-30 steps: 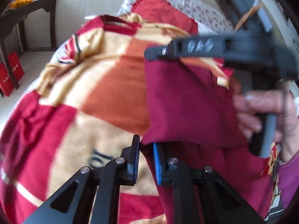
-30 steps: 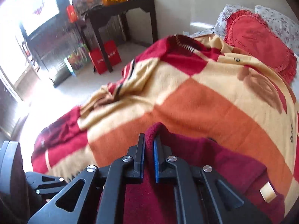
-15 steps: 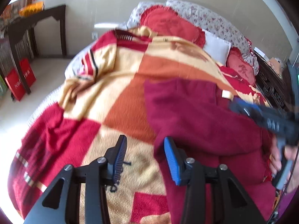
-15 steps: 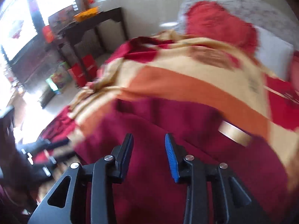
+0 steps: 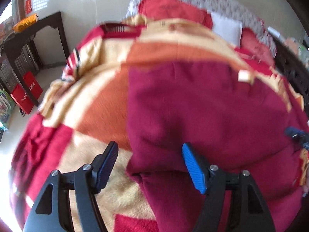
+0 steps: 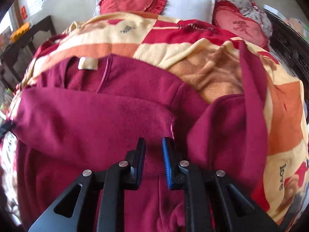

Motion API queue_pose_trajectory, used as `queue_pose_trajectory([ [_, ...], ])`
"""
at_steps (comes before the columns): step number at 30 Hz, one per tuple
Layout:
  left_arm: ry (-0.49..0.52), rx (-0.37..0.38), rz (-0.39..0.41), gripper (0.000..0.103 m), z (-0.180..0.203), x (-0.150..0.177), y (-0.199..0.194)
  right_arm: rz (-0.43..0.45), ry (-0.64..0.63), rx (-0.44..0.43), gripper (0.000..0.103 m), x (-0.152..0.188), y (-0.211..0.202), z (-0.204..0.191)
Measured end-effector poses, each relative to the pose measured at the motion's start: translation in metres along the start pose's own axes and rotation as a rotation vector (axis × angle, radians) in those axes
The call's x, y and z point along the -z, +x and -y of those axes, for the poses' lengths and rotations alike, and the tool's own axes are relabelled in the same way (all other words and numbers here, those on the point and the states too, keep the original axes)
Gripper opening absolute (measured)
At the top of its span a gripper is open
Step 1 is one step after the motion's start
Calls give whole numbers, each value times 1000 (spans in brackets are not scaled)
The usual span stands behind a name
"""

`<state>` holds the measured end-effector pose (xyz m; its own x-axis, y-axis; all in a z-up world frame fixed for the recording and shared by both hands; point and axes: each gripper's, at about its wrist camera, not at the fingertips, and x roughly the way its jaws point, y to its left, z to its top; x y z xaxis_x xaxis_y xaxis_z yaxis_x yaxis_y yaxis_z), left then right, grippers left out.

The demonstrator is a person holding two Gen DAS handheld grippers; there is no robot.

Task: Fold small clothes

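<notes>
Garment: a maroon fleece top (image 6: 92, 116) lies on the patchwork blanket (image 6: 285, 116) that covers the bed, with one layer folded back over the rest
Long axis: in the right wrist view it runs from the near edge away toward the pillows, and the neck label (image 6: 87, 63) sits at the far end
Sleeve: a long maroon strip (image 6: 251, 81) reaches away on the right side, roughly along that same line
Left gripper (image 5: 148, 166): spread wide and empty, its blue pad (image 5: 193, 168) hovering over the folded cloth and its black finger over bare blanket
Right gripper (image 6: 153, 160): jaws narrowed to a small gap with fleece lying between; whether they pinch it I cannot tell
Far end: red heart cushions (image 6: 131, 0) and a white pillow (image 6: 191, 5)
</notes>
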<state>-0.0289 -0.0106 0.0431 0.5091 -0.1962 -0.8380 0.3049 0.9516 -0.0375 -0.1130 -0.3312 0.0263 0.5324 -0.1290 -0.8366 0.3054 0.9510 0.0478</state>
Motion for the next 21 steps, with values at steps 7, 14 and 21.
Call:
queue_pose_trajectory([
  [7, 2, -29, 6, 73, 5, -1, -1, 32, -28, -55, 14, 4, -17, -12],
  [14, 39, -30, 41, 73, 18, -3, -23, -33, -12, -19, 14, 16, 0, -11],
  [21, 70, 0, 54, 73, 44, -10, -30, -12, -8, -8, 15, 19, -12, -10],
])
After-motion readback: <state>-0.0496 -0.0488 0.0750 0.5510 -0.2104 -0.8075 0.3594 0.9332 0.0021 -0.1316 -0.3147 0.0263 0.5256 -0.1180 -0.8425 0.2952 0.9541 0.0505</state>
